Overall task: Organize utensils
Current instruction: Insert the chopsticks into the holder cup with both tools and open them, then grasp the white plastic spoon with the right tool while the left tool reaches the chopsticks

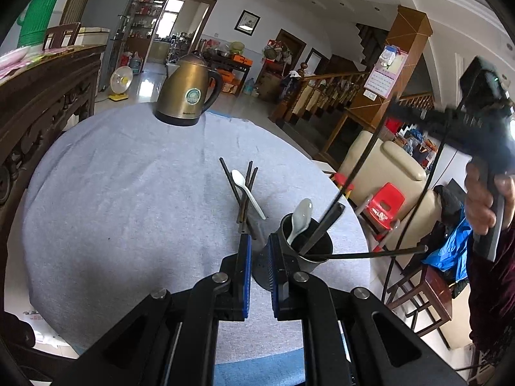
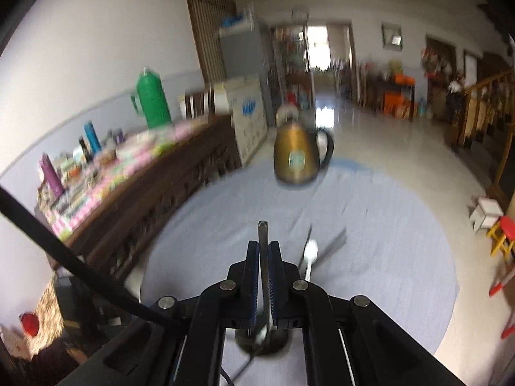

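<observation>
A lived-in home is shown: a round grey-clothed table [image 1: 128,193], brass-coloured electric kettle [image 1: 186,93], wooden staircase railing [image 1: 325,93], cream sofa [image 1: 396,167].

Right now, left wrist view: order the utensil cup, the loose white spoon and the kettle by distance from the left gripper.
1. Utensil cup, against the left gripper's right finger.
2. Loose white spoon, just ahead on the cloth, lying across the chopsticks.
3. Kettle, at the table's far edge.

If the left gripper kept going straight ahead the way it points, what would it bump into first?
Probably the loose chopsticks and white spoon lying on the grey tablecloth, just beyond the left gripper. The black utensil cup sits right beside its right finger, so it might brush that first; depth is unclear.
</observation>
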### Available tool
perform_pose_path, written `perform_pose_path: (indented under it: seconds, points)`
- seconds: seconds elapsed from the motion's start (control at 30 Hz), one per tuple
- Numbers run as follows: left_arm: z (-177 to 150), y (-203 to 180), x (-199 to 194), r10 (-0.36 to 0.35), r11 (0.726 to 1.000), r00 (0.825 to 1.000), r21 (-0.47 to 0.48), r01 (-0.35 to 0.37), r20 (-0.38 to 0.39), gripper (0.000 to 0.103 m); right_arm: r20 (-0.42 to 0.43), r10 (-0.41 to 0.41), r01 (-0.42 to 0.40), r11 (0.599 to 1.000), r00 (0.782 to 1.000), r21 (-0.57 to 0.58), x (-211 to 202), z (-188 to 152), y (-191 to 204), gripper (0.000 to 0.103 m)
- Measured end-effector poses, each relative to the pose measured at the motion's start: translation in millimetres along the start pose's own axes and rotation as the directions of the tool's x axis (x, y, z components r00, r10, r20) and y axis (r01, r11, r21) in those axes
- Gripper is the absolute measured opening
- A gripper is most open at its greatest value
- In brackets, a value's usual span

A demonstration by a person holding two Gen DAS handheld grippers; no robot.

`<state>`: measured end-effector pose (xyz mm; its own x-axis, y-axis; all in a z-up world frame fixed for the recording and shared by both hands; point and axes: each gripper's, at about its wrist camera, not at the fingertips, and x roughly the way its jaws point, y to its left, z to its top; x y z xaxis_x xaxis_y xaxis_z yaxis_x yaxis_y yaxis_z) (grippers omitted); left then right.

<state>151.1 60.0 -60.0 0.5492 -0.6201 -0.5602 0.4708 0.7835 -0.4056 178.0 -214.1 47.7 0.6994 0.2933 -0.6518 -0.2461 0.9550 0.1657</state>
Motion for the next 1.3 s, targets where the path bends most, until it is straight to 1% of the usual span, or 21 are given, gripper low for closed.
perform_pose_path:
  seconds: [0.03,0.07,0.1,0.13,0.17,0.2,0.27,0.33,0.5,0.57,0.63,0.73,0.77,0.83,0.93,0.97,1.0,1.13,1.2,1.27,1.3]
  points:
    - [1.8,1.7,0.4,0.007,1.0,1.0,0.0,-0.007,-0.001,0.01,-0.025,0.008,-0.008,1.0,1.0,0.019,5.2,-4.5,-4.1,0.007]
    - [3.7,4.3,1.2,0.012,1.0,1.0,0.0,-0.012,-0.002,0.014,-0.038,0.018,-0.016,0.999,0.999,0.04,8.5,-8.1,-10.2,0.008]
    - [5.5,6.7,2.1,0.017,1.0,1.0,-0.001,-0.017,-0.003,0.023,-0.043,0.024,-0.022,0.998,0.999,0.059,9.6,-10.1,-16.3,0.013]
    - [9.2,10.6,4.6,0.028,1.0,1.0,-0.001,-0.028,-0.006,0.027,-0.041,0.033,-0.03,0.996,0.999,0.086,9.4,-11.8,-24.8,0.018]
    - [12.6,13.8,7.6,0.036,0.999,0.999,-0.001,-0.036,-0.01,0.035,-0.032,0.045,-0.041,0.992,0.998,0.12,10.3,-13.4,-34.3,0.026]
    - [17.4,18.1,12.5,0.049,0.999,0.999,-0.001,-0.049,-0.018,0.036,-0.012,0.067,-0.064,0.983,0.998,0.171,10.8,-15.2,-48.4,0.032]
    - [28.2,24.8,24.0,0.064,0.998,0.997,0.002,-0.064,-0.032,0.036,0.023,0.076,-0.079,0.969,0.997,0.235,14.8,-18.9,-69.5,0.032]
    - [40.6,30.3,40.5,0.075,0.997,0.996,0.009,-0.074,-0.051,0.036,0.029,0.049,-0.055,0.961,0.998,0.271,20.5,-20.8,-87.3,0.032]
    - [69.0,39.5,89.5,0.09,0.996,0.99,0.023,-0.088,-0.107,0.036,-0.026,0.009,0.001,0.934,1.0,0.357,61.4,-31.0,-134.7,0.031]
    - [81.8,43.7,113.6,0.09,0.996,0.987,0.019,-0.088,-0.136,0.036,-0.046,0.005,0.012,0.929,0.999,0.37,78.1,-32.5,-150.1,0.031]
    - [92.1,46.6,133.7,0.093,0.996,0.983,0.017,-0.091,-0.161,0.036,-0.059,0.018,0.006,0.923,0.998,0.384,97.0,-32.0,-167.6,0.031]
    - [108.7,51.7,167.3,0.093,0.995,0.975,-0.002,-0.096,-0.203,0.036,-0.114,0.093,-0.042,0.92,0.989,0.39,135.6,-28.2,-188.4,0.031]
    - [113.1,52.7,176.7,0.094,0.995,0.972,-0.009,-0.098,-0.214,0.036,-0.139,0.122,-0.058,0.917,0.983,0.395,151.3,-28.1,-193.3,0.031]
    - [122.1,55.4,197.3,0.097,0.994,0.966,-0.022,-0.105,-0.238,0.036,-0.204,0.19,-0.095,0.91,0.96,0.403,189.6,-28.4,-199.8,0.031]
    - [129.8,57.6,218.3,0.109,0.992,0.957,-0.025,-0.12,-0.27,0.036,-0.237,0.237,-0.133,0.914,0.942,0.382,229.6,-24.0,-198.1,0.031]
    - [131.2,58.5,221.9,0.113,0.992,0.954,-0.025,-0.124,-0.277,0.033,-0.248,0.26,-0.157,0.916,0.933,0.37,246.4,-19.3,-196.0,0.031]
    - [132.2,60.0,225.6,0.11,0.992,0.953,-0.024,-0.122,-0.283,0.029,-0.255,0.271,-0.172,0.919,0.928,0.354,258.6,-16.0,-192.9,0.031]
    - [134.8,70.0,234.4,0.129,0.991,0.944,-0.006,-0.137,-0.303,0.021,-0.299,0.3,-0.215,0.934,0.906,0.286,301.9,-9.6,-177.6,0.032]
    - [135.4,78.4,235.3,0.138,0.989,0.94,-0.005,-0.147,-0.311,0.02,-0.324,0.302,-0.228,0.942,0.896,0.247,320.6,-7.5,-170.0,0.032]
    - [135.4,84.3,234.7,0.14,0.988,0.938,-0.014,-0.152,-0.317,0.02,-0.345,0.282,-0.216,0.952,0.895,0.216,331.4,-8.8,-165.3,0.032]
    - [135.6,87.6,234.6,0.142,0.988,0.937,-0.017,-0.156,-0.318,0.02,-0.359,0.278,-0.215,0.955,0.891,0.205,339.2,-9.7,-163.1,0.032]
